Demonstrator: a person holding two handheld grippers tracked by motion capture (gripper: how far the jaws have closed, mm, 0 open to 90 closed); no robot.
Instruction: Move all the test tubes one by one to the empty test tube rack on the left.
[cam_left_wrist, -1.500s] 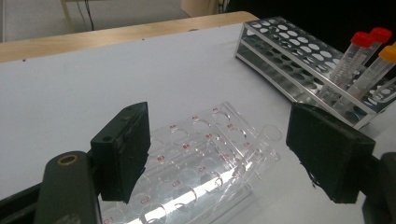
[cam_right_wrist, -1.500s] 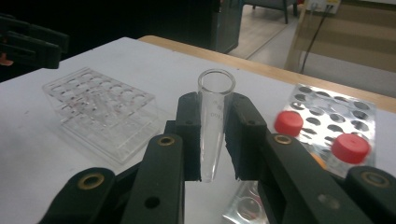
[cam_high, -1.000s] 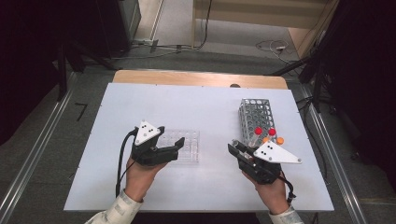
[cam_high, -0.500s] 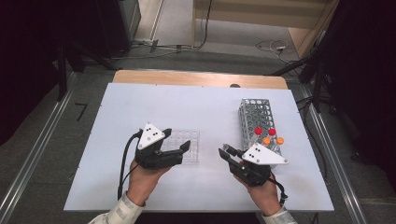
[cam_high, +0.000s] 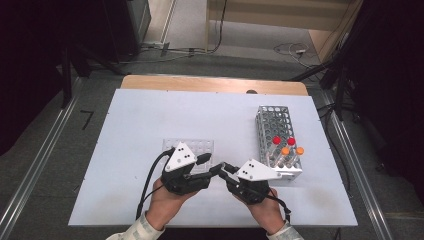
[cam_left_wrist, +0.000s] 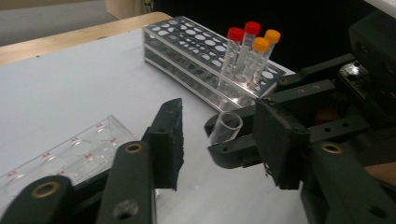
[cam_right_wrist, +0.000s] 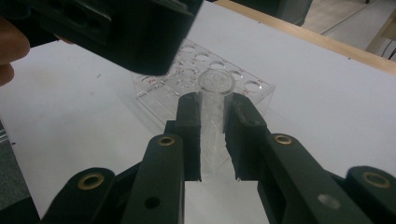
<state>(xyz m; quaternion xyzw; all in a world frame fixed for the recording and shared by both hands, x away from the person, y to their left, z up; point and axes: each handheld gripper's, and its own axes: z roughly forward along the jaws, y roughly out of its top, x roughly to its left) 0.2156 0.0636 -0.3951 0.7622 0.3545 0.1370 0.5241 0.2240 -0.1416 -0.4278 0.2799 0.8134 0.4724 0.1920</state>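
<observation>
My right gripper (cam_right_wrist: 214, 107) is shut on a clear uncapped tube (cam_right_wrist: 215, 93), whose open mouth sticks out past the fingertips. In the high view both grippers meet near the table's front middle, the left gripper (cam_high: 209, 165) tip to tip with the right gripper (cam_high: 226, 169). In the left gripper view the tube (cam_left_wrist: 225, 125) lies between the jaws of my left gripper (cam_left_wrist: 218, 140). Those jaws have just been closing, and a gap still shows on both sides of the tube. A clear well plate (cam_high: 195, 147) lies just behind the grippers.
A metal tube rack (cam_high: 277, 122) stands at the right, lengthwise toward the back. Its near end holds two red-capped tubes (cam_high: 276, 140) and two orange-capped tubes (cam_high: 285, 150). The white table (cam_high: 150, 115) has a wooden strip (cam_high: 210, 84) along its far edge.
Both hands have come together toward the table's front middle. The left jaws have narrowed around the tube that the right gripper holds.
</observation>
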